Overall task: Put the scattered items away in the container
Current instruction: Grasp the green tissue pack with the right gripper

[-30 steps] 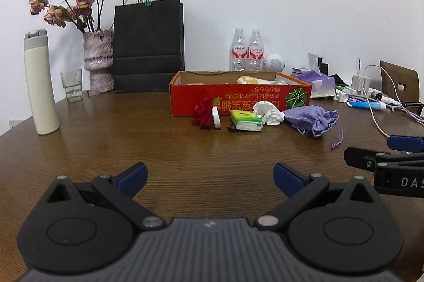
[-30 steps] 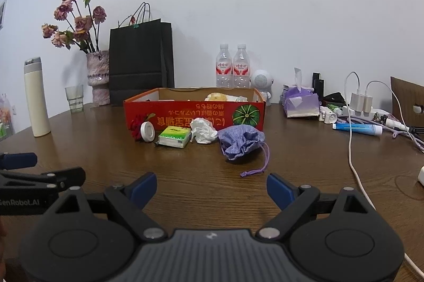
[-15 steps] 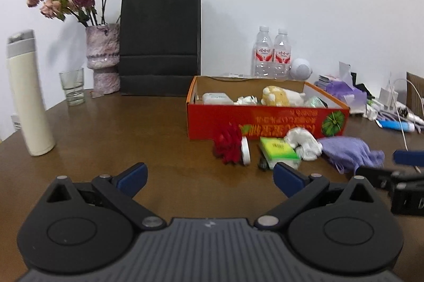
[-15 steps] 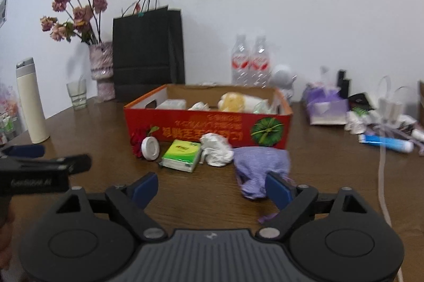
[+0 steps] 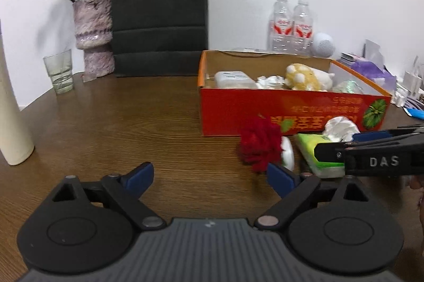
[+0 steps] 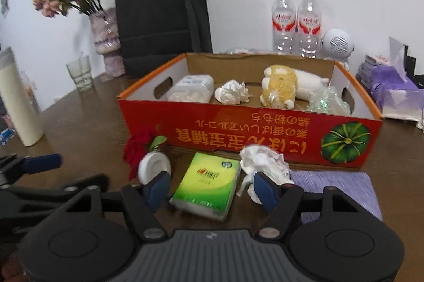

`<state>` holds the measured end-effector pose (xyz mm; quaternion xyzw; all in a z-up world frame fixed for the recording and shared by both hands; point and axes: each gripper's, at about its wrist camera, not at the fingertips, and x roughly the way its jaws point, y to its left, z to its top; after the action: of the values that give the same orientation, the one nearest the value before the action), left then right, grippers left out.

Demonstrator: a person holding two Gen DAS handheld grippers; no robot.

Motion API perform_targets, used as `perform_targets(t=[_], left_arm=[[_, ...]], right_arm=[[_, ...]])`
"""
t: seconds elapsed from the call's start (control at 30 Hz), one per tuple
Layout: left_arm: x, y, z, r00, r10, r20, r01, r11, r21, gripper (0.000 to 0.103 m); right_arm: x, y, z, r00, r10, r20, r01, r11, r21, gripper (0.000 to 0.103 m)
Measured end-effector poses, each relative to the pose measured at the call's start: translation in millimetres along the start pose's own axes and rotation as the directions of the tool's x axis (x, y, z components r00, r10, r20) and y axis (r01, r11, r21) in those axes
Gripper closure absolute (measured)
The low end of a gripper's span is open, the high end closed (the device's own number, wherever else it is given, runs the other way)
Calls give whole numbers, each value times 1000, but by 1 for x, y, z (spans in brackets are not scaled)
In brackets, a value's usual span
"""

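A red cardboard box (image 6: 265, 133) (image 5: 238, 112) holds a plush toy (image 6: 281, 88), a crumpled paper, a plastic case and a bubble wrap piece. In front of it lie a red flower (image 6: 137, 147) (image 5: 261, 147), a white tape roll (image 6: 155, 166), a green tissue pack (image 6: 209, 181) (image 5: 310, 149), a crumpled white paper (image 6: 265, 162) and a purple pouch (image 6: 339, 184). My right gripper (image 6: 212, 189) is open, its fingers on either side of the tissue pack. My left gripper (image 5: 212, 176) is open and empty, left of the flower.
A black paper bag (image 5: 159, 14), a vase of dried flowers (image 5: 92, 35), a glass (image 5: 59, 72) and a cream bottle (image 6: 18, 99) stand at the left. Two water bottles (image 6: 296, 19), a white speaker and a purple tissue box (image 6: 394, 94) stand at the back right.
Both grippers have moved forward toward the box. The right gripper has come down over the green tissue pack. Both stay open.
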<state>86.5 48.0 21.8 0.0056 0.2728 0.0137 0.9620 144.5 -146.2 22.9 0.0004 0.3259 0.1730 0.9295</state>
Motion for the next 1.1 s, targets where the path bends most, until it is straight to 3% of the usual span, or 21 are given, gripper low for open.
perform_targets(t=[0.13, 0.2, 0.43, 0.67, 0.8, 0.87, 0.93, 0.97, 1.1], left_arm=[[8, 2, 3, 1000, -9, 9, 9, 1000, -2, 5], [13, -1, 7, 999, -37, 18, 37, 999, -6, 2], [32, -31, 20, 995, -98, 30, 98, 995, 21, 0], [59, -59, 21, 999, -30, -38, 33, 997, 74, 4], [44, -54, 16, 999, 14, -45, -14, 1000, 14, 4], [30, -56, 7, 998, 31, -50, -32, 999, -21, 7], [12, -65, -2, 999, -6, -47, 6, 1000, -17, 23], [7, -70, -5, 998, -30, -49, 30, 1000, -8, 26], [1, -99, -5, 994, -108, -26, 110, 988, 108, 33]], right_arm=[[17, 1, 1, 999, 23, -36, -23, 1000, 0, 43], [19, 2, -3, 999, 19, -44, -19, 1000, -12, 59], [-9, -22, -9, 1000, 5, 11, -5, 1000, 25, 59], [-33, -38, -14, 998, 7, 56, -12, 997, 79, 59], [-54, -38, -17, 995, -12, 100, 4, 997, 73, 59], [-61, -43, -19, 994, -33, 107, 24, 996, 87, 59], [-67, -49, -23, 993, -39, 115, 27, 994, 107, 59], [-68, -52, -24, 992, -40, 117, 26, 993, 117, 59], [-72, -57, -27, 993, -39, 116, 24, 991, 129, 59]])
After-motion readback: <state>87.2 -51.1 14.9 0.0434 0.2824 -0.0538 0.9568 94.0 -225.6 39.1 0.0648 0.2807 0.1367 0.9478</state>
